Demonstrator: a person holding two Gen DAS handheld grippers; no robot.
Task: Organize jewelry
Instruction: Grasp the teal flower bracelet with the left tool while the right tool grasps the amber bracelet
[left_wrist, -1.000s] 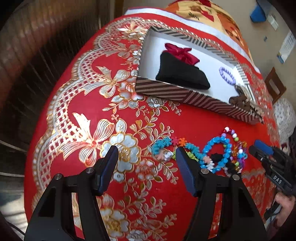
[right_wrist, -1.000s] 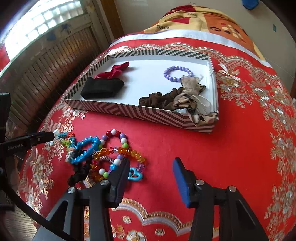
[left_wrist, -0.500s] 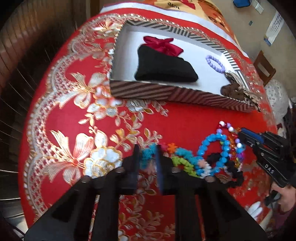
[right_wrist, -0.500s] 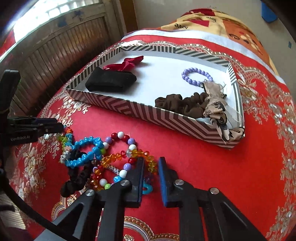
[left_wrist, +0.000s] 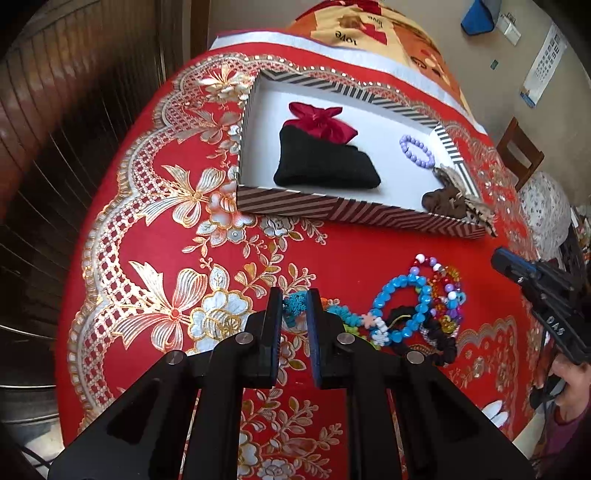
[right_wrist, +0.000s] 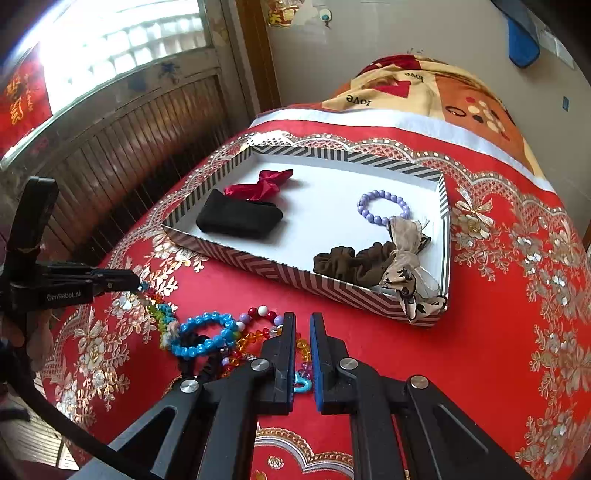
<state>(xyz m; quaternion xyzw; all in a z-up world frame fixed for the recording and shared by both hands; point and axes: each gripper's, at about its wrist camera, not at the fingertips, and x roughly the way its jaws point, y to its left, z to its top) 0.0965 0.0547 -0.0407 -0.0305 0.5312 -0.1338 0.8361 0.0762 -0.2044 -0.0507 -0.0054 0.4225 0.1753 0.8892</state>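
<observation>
- Left claw (left_wrist: 294, 300) has just clenched on the snowflake-bead bracelet (left_wrist: 295, 304) (teal end) above the red cloth (left_wrist: 351, 243);
- Right claw (right_wrist: 303, 326) has just clenched; what it grips, I cannot tell.

A red cloth (left_wrist: 155, 229) with gold and silver flowers is seen on the table. The tray (right_wrist: 295, 264) is striped black and white outside, plain white inside. A lilac bead bracelet (right_wrist: 382, 206), a black pouch (left_wrist: 325, 166) and a brown scrunchie (right_wrist: 351, 264) are seen there.
</observation>
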